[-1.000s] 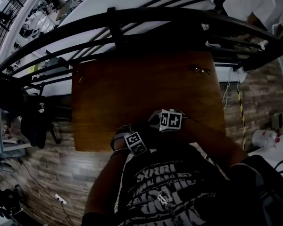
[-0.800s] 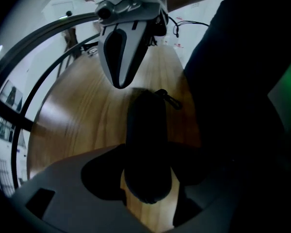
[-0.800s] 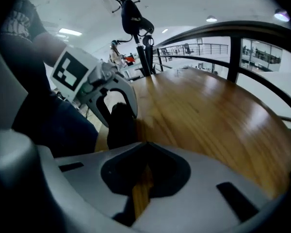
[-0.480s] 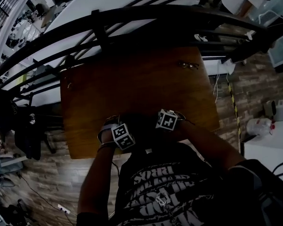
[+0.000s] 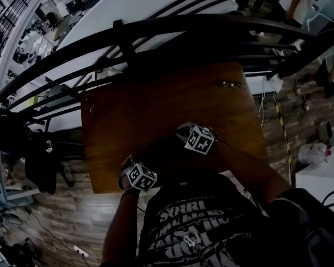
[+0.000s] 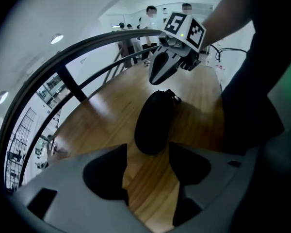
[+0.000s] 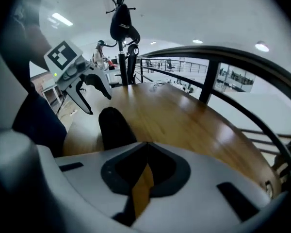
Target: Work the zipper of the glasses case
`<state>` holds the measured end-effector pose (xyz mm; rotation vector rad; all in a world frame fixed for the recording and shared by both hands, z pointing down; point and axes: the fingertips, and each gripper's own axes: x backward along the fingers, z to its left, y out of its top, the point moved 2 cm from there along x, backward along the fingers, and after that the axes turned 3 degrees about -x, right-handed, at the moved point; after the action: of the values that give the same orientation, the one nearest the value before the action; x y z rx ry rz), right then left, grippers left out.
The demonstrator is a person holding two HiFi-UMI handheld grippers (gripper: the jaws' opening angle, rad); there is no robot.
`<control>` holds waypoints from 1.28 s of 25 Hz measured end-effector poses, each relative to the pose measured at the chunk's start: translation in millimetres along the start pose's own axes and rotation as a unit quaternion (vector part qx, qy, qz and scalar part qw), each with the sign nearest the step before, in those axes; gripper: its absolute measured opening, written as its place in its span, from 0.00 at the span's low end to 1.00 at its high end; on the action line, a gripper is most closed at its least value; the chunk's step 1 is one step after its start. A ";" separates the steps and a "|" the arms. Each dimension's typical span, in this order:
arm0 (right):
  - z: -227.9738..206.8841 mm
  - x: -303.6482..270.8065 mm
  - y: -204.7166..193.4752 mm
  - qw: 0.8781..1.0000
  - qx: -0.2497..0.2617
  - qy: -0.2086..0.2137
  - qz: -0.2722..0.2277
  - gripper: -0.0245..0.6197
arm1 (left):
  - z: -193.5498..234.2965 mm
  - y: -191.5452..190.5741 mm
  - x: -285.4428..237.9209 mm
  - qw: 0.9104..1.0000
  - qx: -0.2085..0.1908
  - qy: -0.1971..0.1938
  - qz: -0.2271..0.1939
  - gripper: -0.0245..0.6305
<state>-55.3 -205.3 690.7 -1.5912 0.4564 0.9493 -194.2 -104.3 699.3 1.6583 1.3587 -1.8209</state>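
Observation:
A black glasses case [image 6: 153,120] lies on the wooden table [image 5: 156,104], with its zipper pull [image 6: 172,97] at its far end. My left gripper [image 6: 148,152] is open just short of the case's near end, and nothing sits between its fingers. Its marker cube [image 5: 140,177] is near the table's front edge. Beyond the case, my right gripper [image 6: 161,67] hangs with its jaws together. In the right gripper view, the right gripper [image 7: 146,144] is shut on nothing. There the case [image 7: 115,127] lies ahead to the left, below the open left gripper [image 7: 85,89].
A black curved railing [image 5: 172,29] runs along the table's far side. A small metal object, perhaps glasses [image 5: 229,83], lies near the far right corner, and another small item [image 5: 92,109] near the left edge. People [image 6: 148,18] stand beyond the table. A coat stand [image 7: 121,23] is to the left.
The left gripper has drawn back toward the table's near left edge, so the gap between the two marker cubes has widened. The right gripper has stayed about where it was.

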 end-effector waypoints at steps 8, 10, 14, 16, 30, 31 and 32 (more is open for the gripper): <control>10.9 -47.7 12.9 0.994 0.028 0.059 0.085 0.04 | -51.3 23.2 -5.5 0.979 0.124 -0.157 -0.033 0.45; 19.3 -50.7 3.4 0.991 0.017 0.075 0.110 0.04 | -38.6 20.1 -16.9 0.985 0.113 -0.131 -0.023 0.45; 48.9 -44.6 -25.5 0.984 -0.021 0.111 0.135 0.04 | -8.8 28.2 -21.9 0.987 0.115 -0.103 -0.042 0.36; 73.8 -38.9 -30.4 0.981 -0.034 0.143 0.130 0.04 | -2.9 31.0 -23.3 0.989 0.096 -0.102 -0.042 0.36; 139.8 -23.4 -45.3 0.989 -0.026 0.122 0.077 0.07 | -4.8 33.5 -31.0 0.992 -0.050 -0.112 0.023 0.36; 142.8 -24.8 -44.2 0.990 -0.028 0.119 0.073 0.16 | -5.9 30.7 -30.0 0.991 -0.051 -0.117 0.032 0.36; 145.3 -26.9 -43.4 0.991 -0.026 0.113 0.072 0.20 | -6.7 28.0 -28.8 0.990 -0.053 -0.121 0.040 0.36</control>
<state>-86.9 -62.3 738.6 -1.7406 0.7174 0.8983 -161.2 -122.7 714.4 1.3670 1.2432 -1.8031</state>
